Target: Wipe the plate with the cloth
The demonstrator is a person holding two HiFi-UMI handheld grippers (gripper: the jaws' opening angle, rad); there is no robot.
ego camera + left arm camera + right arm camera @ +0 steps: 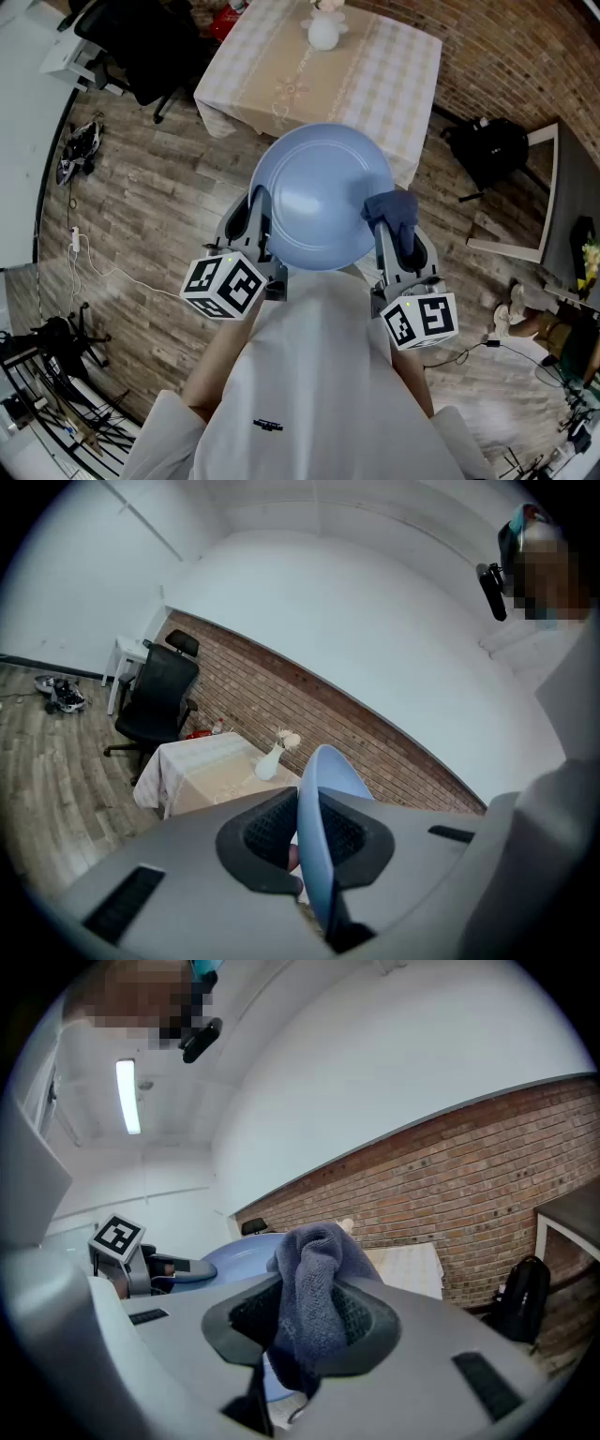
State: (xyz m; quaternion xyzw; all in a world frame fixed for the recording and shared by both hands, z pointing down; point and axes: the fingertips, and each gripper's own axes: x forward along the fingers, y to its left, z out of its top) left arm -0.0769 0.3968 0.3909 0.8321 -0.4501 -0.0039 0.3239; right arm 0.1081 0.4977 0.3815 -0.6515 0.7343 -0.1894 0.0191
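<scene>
A light blue plate (319, 192) is held up in the air in front of the person, its face toward the head camera. My left gripper (258, 211) is shut on the plate's left rim; in the left gripper view the plate (314, 827) shows edge-on between the jaws. My right gripper (394, 225) is shut on a dark blue-grey cloth (392, 211), which rests against the plate's right edge. In the right gripper view the cloth (314, 1302) bunches up between the jaws, with the plate (234, 1262) behind it at the left.
Beyond the plate stands a table with a checked cloth (394, 66) and a white vase (323, 33). A black office chair (141, 42) is at the far left, a black bag (487, 145) at the right by a brick wall. Cables and gear lie on the wood floor (141, 216).
</scene>
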